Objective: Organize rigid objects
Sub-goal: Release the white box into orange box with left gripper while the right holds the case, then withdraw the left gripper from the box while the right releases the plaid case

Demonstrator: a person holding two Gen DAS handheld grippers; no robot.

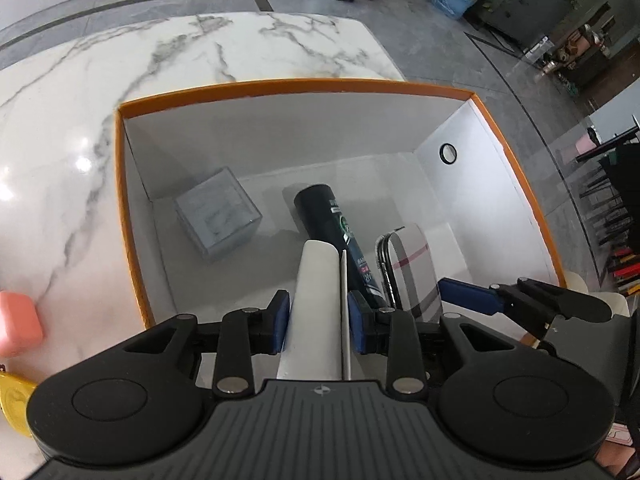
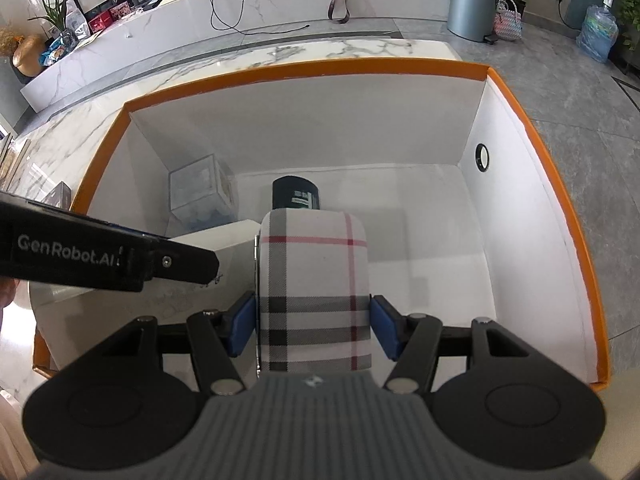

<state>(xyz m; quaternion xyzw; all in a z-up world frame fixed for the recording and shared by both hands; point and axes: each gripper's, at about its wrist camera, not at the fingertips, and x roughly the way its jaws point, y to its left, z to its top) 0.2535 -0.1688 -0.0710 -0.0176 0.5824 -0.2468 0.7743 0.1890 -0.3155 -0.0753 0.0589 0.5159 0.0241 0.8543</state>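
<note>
My left gripper point(image 1: 319, 305) is shut on a flat white box point(image 1: 316, 276), held on edge over the near left part of the orange-rimmed carton point(image 1: 280, 87). My right gripper point(image 2: 314, 322) is shut on a plaid case point(image 2: 312, 256), held lengthwise above the carton point(image 2: 304, 66) floor. One right finger point(image 1: 468, 294) shows beside the plaid case point(image 1: 414, 264) in the left wrist view. On the white floor lie a dark spray can point(image 1: 328, 216) and a clear cube box point(image 1: 218, 212), both behind the held things. The can point(image 2: 295, 194) sticks out just past the plaid case.
The carton stands on a marble table point(image 1: 80, 100) with its right wall near the table edge. A pink block point(image 1: 18, 326) and a yellow object point(image 1: 14, 398) lie on the table left of it. The left gripper's black body point(image 2: 120, 258) crosses the carton's left side.
</note>
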